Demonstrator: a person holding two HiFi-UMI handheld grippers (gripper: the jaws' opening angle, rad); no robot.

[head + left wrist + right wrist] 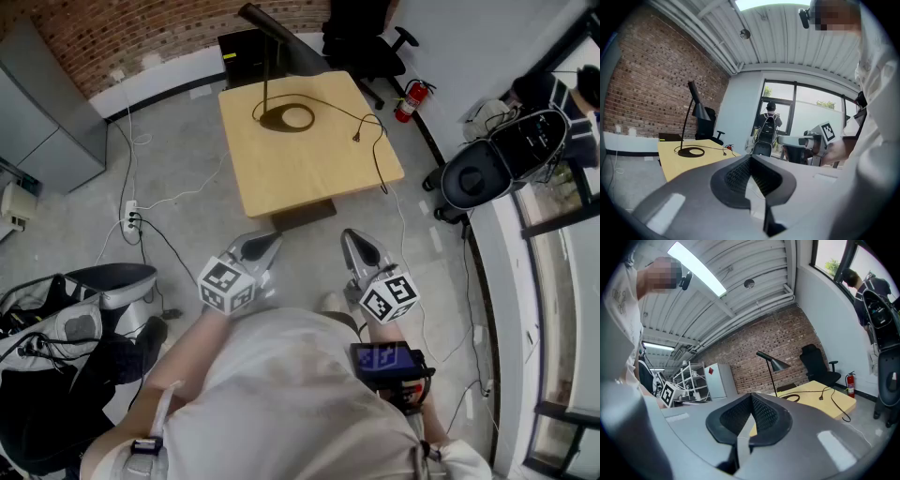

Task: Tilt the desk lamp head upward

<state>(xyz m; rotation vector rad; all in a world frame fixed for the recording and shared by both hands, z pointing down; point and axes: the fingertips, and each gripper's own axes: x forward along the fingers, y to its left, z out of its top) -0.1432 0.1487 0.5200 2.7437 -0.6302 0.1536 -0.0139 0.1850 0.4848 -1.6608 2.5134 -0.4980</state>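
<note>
Black thin-stemmed desk lamp point(270, 118) on pale square wooden table point(309, 173), well ahead of left gripper point(255, 247) and right gripper point(360, 247), both jaws pressed together, empty

Tabletop point(309, 183): one black lamp point(270, 117), ring base, cord point(357, 137) unplugged. Beyond: chair point(361, 42), extinguisher point(412, 97). Left gripper point(255, 247), right gripper point(359, 247): short of the tabletop.
</note>
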